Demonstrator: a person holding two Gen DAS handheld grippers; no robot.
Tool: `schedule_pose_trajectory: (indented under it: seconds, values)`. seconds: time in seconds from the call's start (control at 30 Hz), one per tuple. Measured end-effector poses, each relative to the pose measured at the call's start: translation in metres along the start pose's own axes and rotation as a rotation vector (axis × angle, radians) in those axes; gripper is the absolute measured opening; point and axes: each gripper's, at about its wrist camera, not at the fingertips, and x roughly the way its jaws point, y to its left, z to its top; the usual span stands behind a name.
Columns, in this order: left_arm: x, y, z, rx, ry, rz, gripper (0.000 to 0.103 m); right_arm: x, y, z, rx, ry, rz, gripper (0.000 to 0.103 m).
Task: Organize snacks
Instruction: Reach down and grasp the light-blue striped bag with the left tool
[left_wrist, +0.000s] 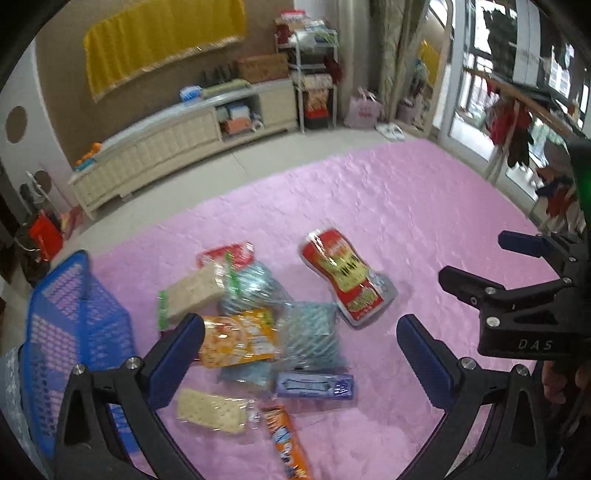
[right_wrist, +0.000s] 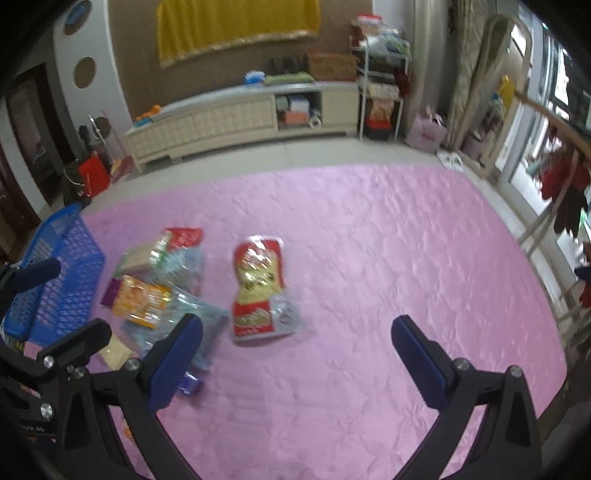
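Note:
Several snack packs lie in a heap on a pink quilted mat (left_wrist: 406, 206). A red and yellow pouch (left_wrist: 345, 277) lies apart to the right of the heap, also the red and yellow pouch (right_wrist: 258, 288) in the right wrist view. An orange bag (left_wrist: 238, 338), cracker packs (left_wrist: 194, 291), a purple box (left_wrist: 316, 386) and an orange tube (left_wrist: 286, 439) sit in the heap. A blue basket (left_wrist: 70, 317) stands at the left. My left gripper (left_wrist: 299, 332) hangs open above the heap. My right gripper (right_wrist: 297, 332) is open over bare mat, empty.
A cream low cabinet (right_wrist: 236, 118) runs along the far wall beyond tiled floor. A metal shelf rack (right_wrist: 380, 74) and a pink bag (right_wrist: 426, 133) stand at the back right. A wooden clothes rail (right_wrist: 546, 122) with hanging garments borders the mat's right edge.

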Motion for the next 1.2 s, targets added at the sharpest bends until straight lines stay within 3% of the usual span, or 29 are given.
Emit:
schedule_pose_trajectory:
  seconds: [0.33, 0.57, 0.7, 0.8, 0.93, 1.2]
  values:
    - [0.063, -0.020, 0.008, 0.051, 0.161, -0.012, 0.103, 0.047, -0.029, -0.008, 0.031, 0.083, 0.007, 0.103]
    - [0.096, -0.021, 0.011, 0.068, 0.243, 0.012, 0.078, 0.068, -0.031, -0.013, 0.024, 0.114, -0.001, 0.103]
    - [0.109, -0.020, 0.008, 0.069, 0.284, 0.034, 0.073, 0.073, -0.033, -0.015, 0.028, 0.125, 0.011, 0.103]
    - [0.120, -0.019, 0.006, 0.074, 0.295, 0.046, 0.071, 0.072, -0.035, -0.015, 0.026, 0.120, 0.017, 0.103]
    - [0.124, -0.017, 0.004, 0.072, 0.308, 0.055, 0.058, 0.072, -0.032, -0.015, 0.023, 0.120, 0.042, 0.103]
    - [0.120, -0.020, 0.001, 0.065, 0.291, 0.047, 0.053, 0.072, -0.021, -0.015, 0.001, 0.127, 0.053, 0.103]
